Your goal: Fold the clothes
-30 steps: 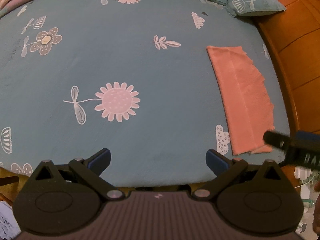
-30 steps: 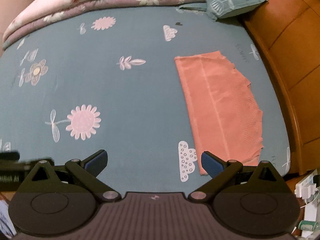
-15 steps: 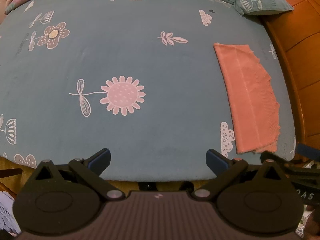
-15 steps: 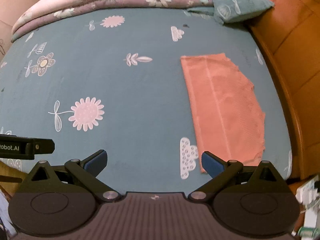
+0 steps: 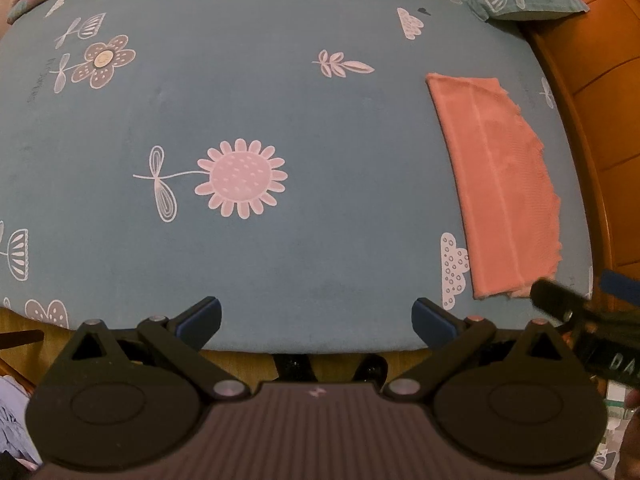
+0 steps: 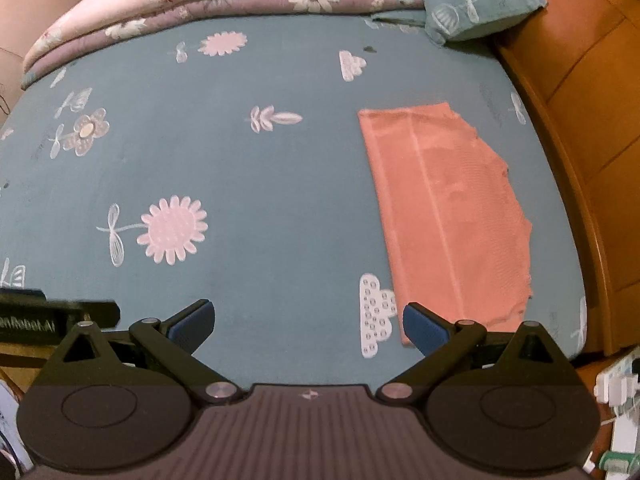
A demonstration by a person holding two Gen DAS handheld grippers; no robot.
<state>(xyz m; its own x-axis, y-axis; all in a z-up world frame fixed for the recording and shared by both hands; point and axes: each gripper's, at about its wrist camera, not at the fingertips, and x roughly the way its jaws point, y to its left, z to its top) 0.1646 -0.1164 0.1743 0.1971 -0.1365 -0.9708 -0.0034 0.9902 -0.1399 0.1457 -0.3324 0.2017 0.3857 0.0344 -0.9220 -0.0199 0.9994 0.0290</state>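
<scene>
Left tongs: I see them wide, empty, at the bed's near edge.
Right tongs: wide, empty.
Cloth: folded flat, right side.

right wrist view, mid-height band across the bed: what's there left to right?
Pink sunflower print → salmon folded cloth → wooden bed frame.

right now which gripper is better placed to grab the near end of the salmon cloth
Right. The right gripper is open with one finger already at the near edge of the folded salmon-pink cloth. The left gripper, also open, sits off to the cloth's left over bare teal floral bedsheet.
</scene>
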